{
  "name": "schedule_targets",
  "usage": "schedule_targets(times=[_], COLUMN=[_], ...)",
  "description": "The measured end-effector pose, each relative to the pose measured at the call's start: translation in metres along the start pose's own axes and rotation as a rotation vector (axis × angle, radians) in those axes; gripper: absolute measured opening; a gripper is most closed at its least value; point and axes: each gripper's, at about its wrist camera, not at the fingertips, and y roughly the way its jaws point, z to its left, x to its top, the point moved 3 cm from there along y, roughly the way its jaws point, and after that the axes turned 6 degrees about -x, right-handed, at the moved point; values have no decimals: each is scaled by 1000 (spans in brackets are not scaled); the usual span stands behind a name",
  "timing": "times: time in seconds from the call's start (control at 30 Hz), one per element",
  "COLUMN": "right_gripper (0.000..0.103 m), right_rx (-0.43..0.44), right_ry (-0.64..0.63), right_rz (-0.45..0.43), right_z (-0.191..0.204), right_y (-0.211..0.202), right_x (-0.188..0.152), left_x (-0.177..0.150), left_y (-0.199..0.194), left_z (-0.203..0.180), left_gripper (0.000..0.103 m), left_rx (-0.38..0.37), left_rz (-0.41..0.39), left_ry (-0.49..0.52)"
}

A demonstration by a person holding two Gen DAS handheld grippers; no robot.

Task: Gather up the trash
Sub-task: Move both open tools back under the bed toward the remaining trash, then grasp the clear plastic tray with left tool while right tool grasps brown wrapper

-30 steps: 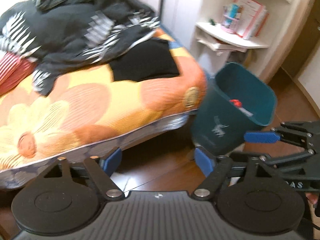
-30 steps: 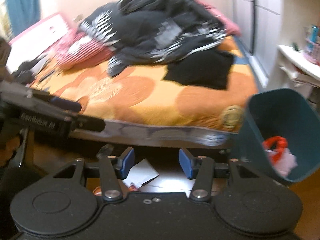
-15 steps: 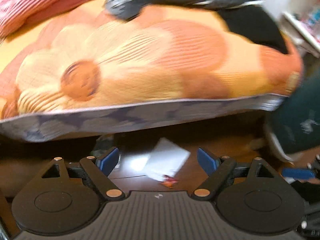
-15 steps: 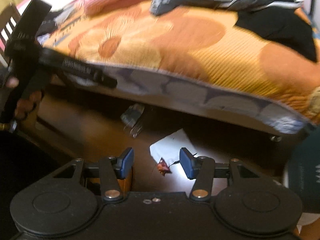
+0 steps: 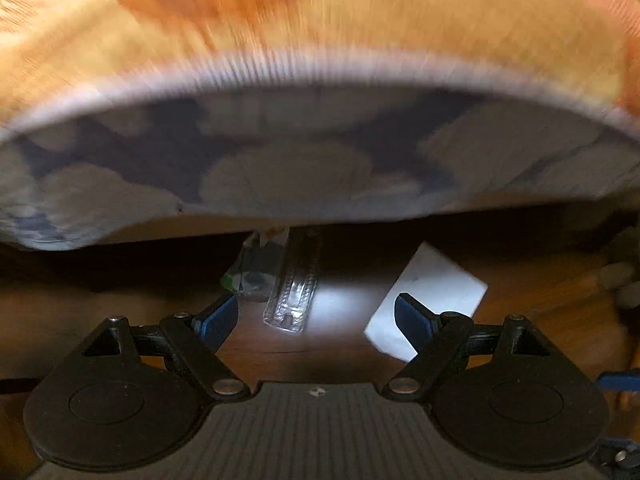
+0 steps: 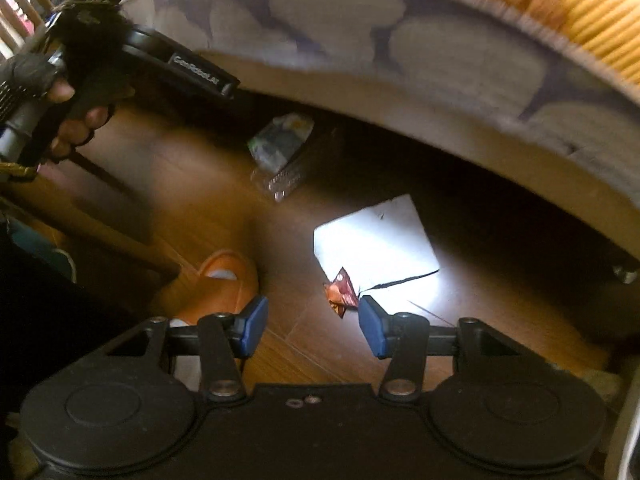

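Trash lies on the wooden floor at the bed's edge. A clear plastic blister strip (image 5: 294, 296) (image 6: 282, 182) lies just beyond my open left gripper (image 5: 316, 320), with a green-and-grey wrapper (image 5: 252, 272) (image 6: 280, 140) behind it. A white sheet of paper (image 5: 436, 292) (image 6: 376, 240) lies partly behind the left gripper's right finger. A small red wrapper (image 6: 340, 290) rests at the paper's near corner, just ahead of my open right gripper (image 6: 312, 326). Nothing sits between either pair of fingers. The left gripper's body, held in a hand (image 6: 72, 120), shows at the upper left of the right wrist view.
The bed, with an orange cover (image 5: 320, 20) and a grey-blue patterned side (image 6: 400, 52), overhangs the trash. An orange slipper (image 6: 224, 284) lies left of the right gripper. Wooden slats (image 6: 24, 4) stand at the far left.
Both grippers have dropped from bed height toward the floor and tilted downward. The teal bin has left both views, and the floor trash has come close in front of the fingers.
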Motion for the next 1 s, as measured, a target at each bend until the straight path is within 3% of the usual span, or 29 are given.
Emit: schedule_targets(times=[0.27, 0.5, 0.73, 1.0], right_gripper=[50, 50, 50, 50], right_rx=[17, -14, -16, 26], right_ry=[-123, -231, -286, -256], right_rz=[113, 163, 184, 210], right_z=[1, 7, 5, -1], right_y=[85, 152, 196, 215], right_x=[1, 8, 8, -1], left_x=[-21, -27, -34, -33], left_y=[93, 163, 208, 231], left_z=[20, 42, 51, 40], left_gripper=[86, 86, 86, 86], left_rx=[10, 35, 74, 63], left_rz=[141, 200, 224, 225], left_ry=[-17, -69, -24, 5])
